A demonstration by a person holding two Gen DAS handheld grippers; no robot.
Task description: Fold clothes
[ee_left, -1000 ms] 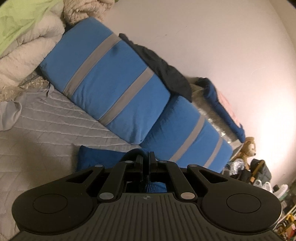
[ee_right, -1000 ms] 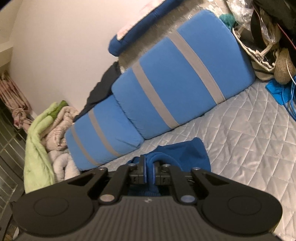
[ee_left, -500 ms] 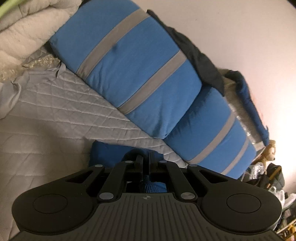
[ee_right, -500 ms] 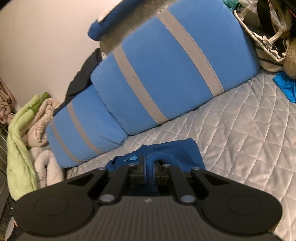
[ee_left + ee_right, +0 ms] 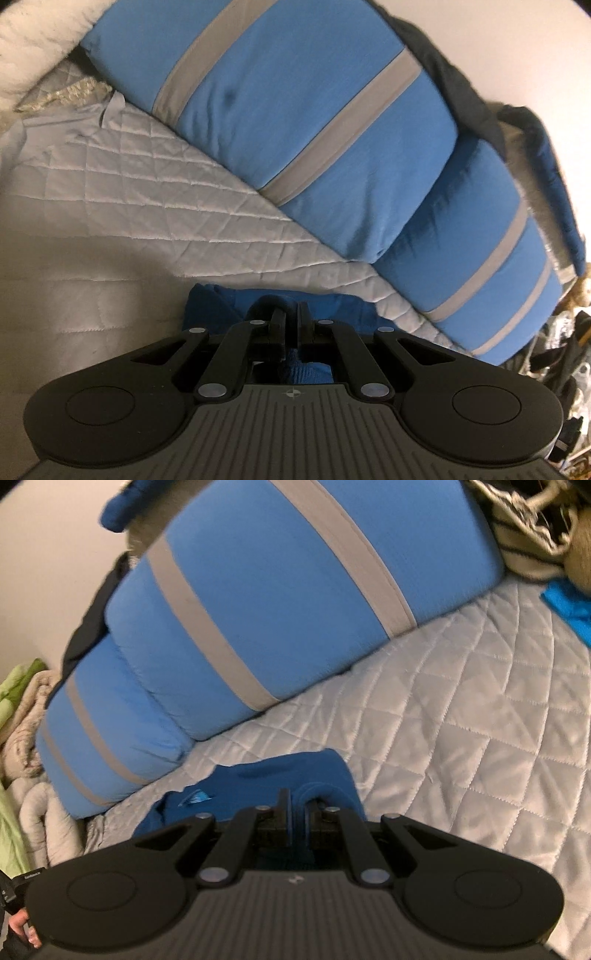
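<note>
Blue cloth fills both views: each gripper, left gripper (image 5: 291, 314) and right gripper (image 5: 297, 801), is clamped on the blue garment (image 5: 295, 771) low over the quilted bed (image 5: 461, 716). Since a second ago the striped pillows (image 5: 295, 110) have loomed larger, so the held edge seems to be travelling forward, likely mid-fold.

Both hand-held grippers (image 5: 291, 314) (image 5: 297, 803) clamped.
</note>
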